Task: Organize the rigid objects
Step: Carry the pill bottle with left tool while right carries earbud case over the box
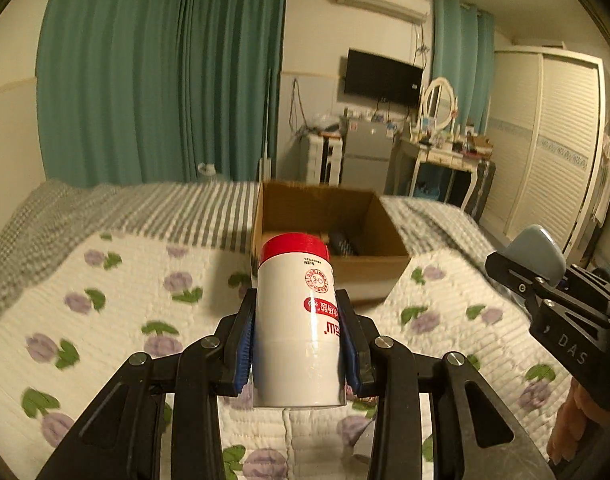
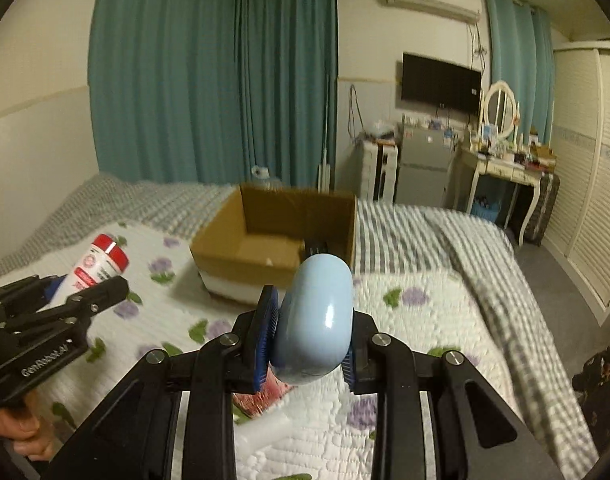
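My left gripper [image 1: 299, 344] is shut on a white bottle with a red cap [image 1: 297, 320] and holds it above the floral quilt, short of an open cardboard box [image 1: 369, 268]. The bottle also shows in the right wrist view [image 2: 99, 266], with the left gripper [image 2: 61, 300] around it. My right gripper [image 2: 309, 340] is shut on a rounded light blue object [image 2: 315, 324], also held above the bed, near the box [image 2: 225, 252]. The blue object shows at the right in the left wrist view [image 1: 539, 254]. A dark item [image 1: 343, 246] lies inside the box.
The bed carries a floral quilt [image 1: 105, 312] and a grey striped blanket [image 2: 405, 232]. A pink-red item [image 2: 261, 398] and a white item [image 2: 265, 428] lie on the quilt under my right gripper. Beyond the bed stand a small fridge [image 2: 423, 172], a dressing table [image 2: 505, 172] and a wardrobe [image 2: 593, 200].
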`<action>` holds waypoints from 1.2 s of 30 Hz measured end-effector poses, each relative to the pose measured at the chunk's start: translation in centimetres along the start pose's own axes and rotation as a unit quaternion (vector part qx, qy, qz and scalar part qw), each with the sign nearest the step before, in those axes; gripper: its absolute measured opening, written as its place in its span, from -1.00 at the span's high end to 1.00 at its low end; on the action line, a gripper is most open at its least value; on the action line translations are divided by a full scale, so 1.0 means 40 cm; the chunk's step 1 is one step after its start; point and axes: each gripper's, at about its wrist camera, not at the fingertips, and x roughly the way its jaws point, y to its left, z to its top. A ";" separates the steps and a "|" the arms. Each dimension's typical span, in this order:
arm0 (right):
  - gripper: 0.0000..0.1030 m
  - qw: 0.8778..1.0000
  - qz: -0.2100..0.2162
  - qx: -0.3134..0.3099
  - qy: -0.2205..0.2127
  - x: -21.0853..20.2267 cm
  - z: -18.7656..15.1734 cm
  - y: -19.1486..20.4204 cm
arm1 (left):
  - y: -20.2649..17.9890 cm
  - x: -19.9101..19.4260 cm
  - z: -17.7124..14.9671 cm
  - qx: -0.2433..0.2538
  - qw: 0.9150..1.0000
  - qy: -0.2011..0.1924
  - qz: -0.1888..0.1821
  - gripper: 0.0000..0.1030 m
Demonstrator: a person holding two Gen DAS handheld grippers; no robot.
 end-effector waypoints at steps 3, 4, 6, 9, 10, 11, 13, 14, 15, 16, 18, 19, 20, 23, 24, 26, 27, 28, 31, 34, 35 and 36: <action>0.46 1.000 0.003 0.000 -0.027 -0.054 0.039 0.005 | -0.016 -0.035 0.037 0.010 1.000 -0.016 0.001 0.29; 0.46 0.999 0.005 0.000 -0.036 -0.072 0.052 0.006 | -0.020 -0.044 0.044 0.009 1.000 -0.019 -0.003 0.29; 0.46 0.999 0.008 0.000 -0.051 -0.098 0.078 0.009 | -0.029 -0.059 0.066 0.011 1.000 -0.026 -0.008 0.29; 0.46 0.998 0.017 0.002 -0.066 -0.128 0.117 0.011 | -0.042 -0.077 0.099 0.014 0.999 -0.040 -0.016 0.29; 0.46 0.997 0.019 0.003 -0.073 -0.136 0.131 0.011 | -0.046 -0.082 0.112 0.013 0.999 -0.047 -0.019 0.29; 0.46 0.997 0.019 0.003 -0.079 -0.143 0.145 0.010 | -0.049 -0.086 0.120 0.013 0.998 -0.052 -0.020 0.29; 0.46 0.996 0.018 0.002 -0.090 -0.154 0.171 0.008 | -0.052 -0.093 0.147 0.011 0.997 -0.069 -0.019 0.29; 0.46 0.995 0.017 0.002 -0.096 -0.159 0.187 0.008 | -0.050 -0.097 0.160 0.010 0.997 -0.078 -0.017 0.29; 0.46 0.995 0.017 0.002 -0.100 -0.163 0.199 0.007 | -0.049 -0.099 0.175 0.011 0.996 -0.086 -0.014 0.29; 0.46 0.994 0.017 0.002 -0.106 -0.166 0.215 0.003 | -0.048 -0.099 0.189 0.011 0.996 -0.092 -0.012 0.29; 0.46 0.993 0.017 0.003 -0.113 -0.167 0.242 0.001 | -0.045 -0.093 0.221 0.012 0.995 -0.101 -0.015 0.29; 0.46 0.993 0.016 0.003 -0.116 -0.163 0.256 0.001 | -0.044 -0.085 0.241 0.013 0.994 -0.106 -0.016 0.29; 0.46 0.993 0.015 0.002 -0.119 -0.158 0.269 0.003 | -0.043 -0.080 0.252 0.013 0.994 -0.109 -0.016 0.29; 0.46 0.992 0.008 -0.004 -0.127 -0.136 0.300 0.007 | -0.040 -0.056 0.290 0.014 0.993 -0.120 -0.016 0.29; 0.46 0.992 0.008 -0.005 -0.128 -0.126 0.308 0.007 | -0.039 -0.046 0.299 0.013 0.992 -0.122 -0.016 0.29; 0.46 0.992 0.007 -0.010 -0.128 -0.100 0.324 0.010 | -0.038 -0.024 0.317 0.012 0.992 -0.124 -0.020 0.29; 0.46 0.992 0.006 -0.013 -0.128 -0.088 0.330 0.010 | -0.038 -0.006 0.328 0.012 0.992 -0.124 -0.022 0.29; 0.46 0.992 0.005 -0.015 -0.128 -0.074 0.337 0.011 | -0.039 0.007 0.334 0.012 0.992 -0.124 -0.023 0.29; 0.46 0.992 0.005 -0.018 -0.127 -0.028 0.351 0.004 | -0.042 0.057 0.351 0.013 0.992 -0.120 -0.028 0.29; 0.46 0.992 0.004 -0.019 -0.122 0.030 0.354 -0.003 | -0.041 0.107 0.350 0.015 0.993 -0.115 -0.033 0.29; 0.46 0.993 0.005 -0.019 -0.119 0.054 0.356 -0.004 | -0.040 0.126 0.351 0.017 0.993 -0.113 -0.032 0.29; 0.46 0.993 0.006 -0.018 -0.116 0.074 0.354 -0.006 | -0.039 0.150 0.350 0.019 0.993 -0.108 -0.032 0.29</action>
